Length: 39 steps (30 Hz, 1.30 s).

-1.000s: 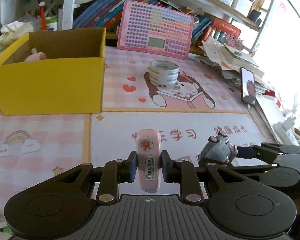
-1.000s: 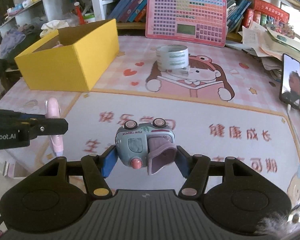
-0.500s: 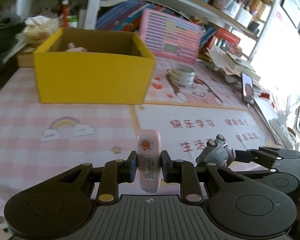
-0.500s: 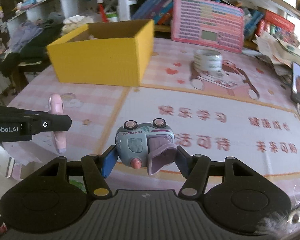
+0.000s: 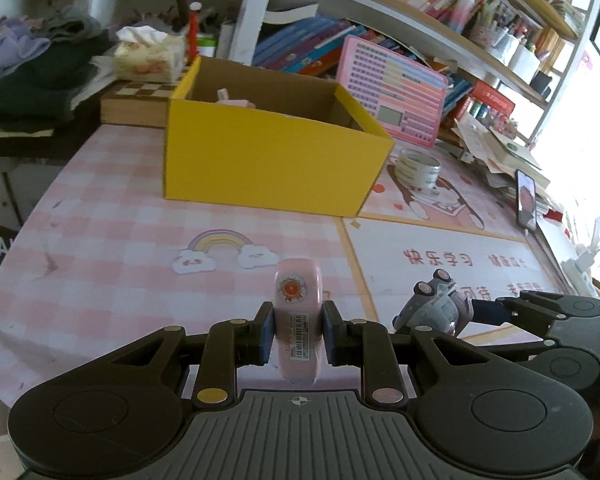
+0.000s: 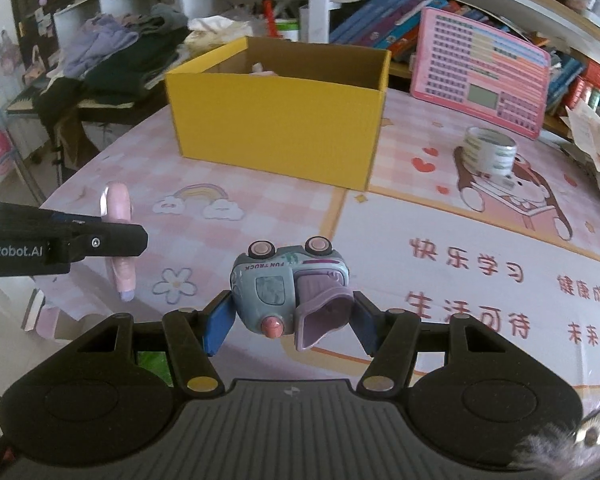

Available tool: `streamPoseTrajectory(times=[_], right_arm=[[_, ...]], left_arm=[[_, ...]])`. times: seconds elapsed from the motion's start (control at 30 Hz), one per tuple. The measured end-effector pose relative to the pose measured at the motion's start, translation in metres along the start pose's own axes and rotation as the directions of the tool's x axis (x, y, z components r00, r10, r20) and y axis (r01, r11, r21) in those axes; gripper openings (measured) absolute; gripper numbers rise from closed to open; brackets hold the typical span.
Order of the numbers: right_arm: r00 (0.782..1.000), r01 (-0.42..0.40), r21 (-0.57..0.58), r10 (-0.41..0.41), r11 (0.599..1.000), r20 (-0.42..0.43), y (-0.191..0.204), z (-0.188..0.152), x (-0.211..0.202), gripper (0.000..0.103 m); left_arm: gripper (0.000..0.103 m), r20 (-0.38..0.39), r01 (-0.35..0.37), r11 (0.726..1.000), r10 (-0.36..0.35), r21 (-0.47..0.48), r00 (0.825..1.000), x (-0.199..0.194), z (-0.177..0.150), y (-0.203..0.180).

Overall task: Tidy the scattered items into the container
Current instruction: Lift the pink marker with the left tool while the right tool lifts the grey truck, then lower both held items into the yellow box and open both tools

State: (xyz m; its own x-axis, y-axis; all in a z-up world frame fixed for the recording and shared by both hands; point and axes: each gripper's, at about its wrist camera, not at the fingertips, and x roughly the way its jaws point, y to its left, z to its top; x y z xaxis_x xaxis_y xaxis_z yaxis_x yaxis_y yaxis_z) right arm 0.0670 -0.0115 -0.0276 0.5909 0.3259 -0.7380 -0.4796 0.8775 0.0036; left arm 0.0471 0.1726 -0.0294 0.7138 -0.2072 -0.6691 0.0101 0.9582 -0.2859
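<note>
My left gripper [image 5: 297,332] is shut on a slim pink case [image 5: 298,312] with a round sticker and a barcode label, held above the pink checked mat. My right gripper [image 6: 290,320] is shut on a grey-blue toy truck [image 6: 288,284] lying on its side, wheels pointing away. The open yellow cardboard box [image 5: 268,156] [image 6: 276,120] stands straight ahead of both grippers, with a pink item [image 5: 236,102] inside near its back wall. In the left wrist view the truck [image 5: 436,304] shows at right; in the right wrist view the pink case [image 6: 118,236] shows at left.
A roll of tape [image 6: 488,152] sits on the mat to the right of the box. A pink toy keyboard [image 6: 480,72] leans against the bookshelf behind. Piled clothes [image 6: 112,56] lie at the left, papers and a phone [image 5: 526,200] at the right. The table edge runs close at left.
Both grippers have shifted left across the table with their loads; the yellow box has gone from the far left of each view to straight ahead, and the tape roll now lies off to the right.
</note>
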Motion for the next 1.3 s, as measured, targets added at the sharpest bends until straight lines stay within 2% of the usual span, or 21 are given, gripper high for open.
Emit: streamPoseTrajectory(times=[0.47, 0.83, 1.1, 1.3], right_arm=[[1.0, 0.003, -0.023, -0.002, 1.0, 0.009, 0.029, 0.005, 0.009, 0.06], [0.998, -0.01, -0.041, 0.012, 0.999, 0.055, 0.031, 0.035, 0.019, 0.06], [0.99, -0.025, -0.046, 0.032, 0.999, 0.141, 0.005, 0.077, 0.019, 0.059], [0.968, -0.035, -0.076, 0.053, 0.996, 0.246, -0.018, 0.128, 0.022, 0.06]], left_arm=[[0.023, 0.011, -0.004, 1.0, 0.004, -0.002, 1.0, -0.007, 0.001, 0.017], [0.023, 0.057, -0.04, 0.999, 0.04, -0.006, 0.998, -0.009, 0.018, 0.025], [0.023, 0.131, -0.061, 0.998, 0.06, 0.005, 0.99, -0.003, 0.06, 0.026], [0.023, 0.217, -0.071, 0.996, 0.06, 0.044, 0.974, 0.011, 0.111, 0.017]])
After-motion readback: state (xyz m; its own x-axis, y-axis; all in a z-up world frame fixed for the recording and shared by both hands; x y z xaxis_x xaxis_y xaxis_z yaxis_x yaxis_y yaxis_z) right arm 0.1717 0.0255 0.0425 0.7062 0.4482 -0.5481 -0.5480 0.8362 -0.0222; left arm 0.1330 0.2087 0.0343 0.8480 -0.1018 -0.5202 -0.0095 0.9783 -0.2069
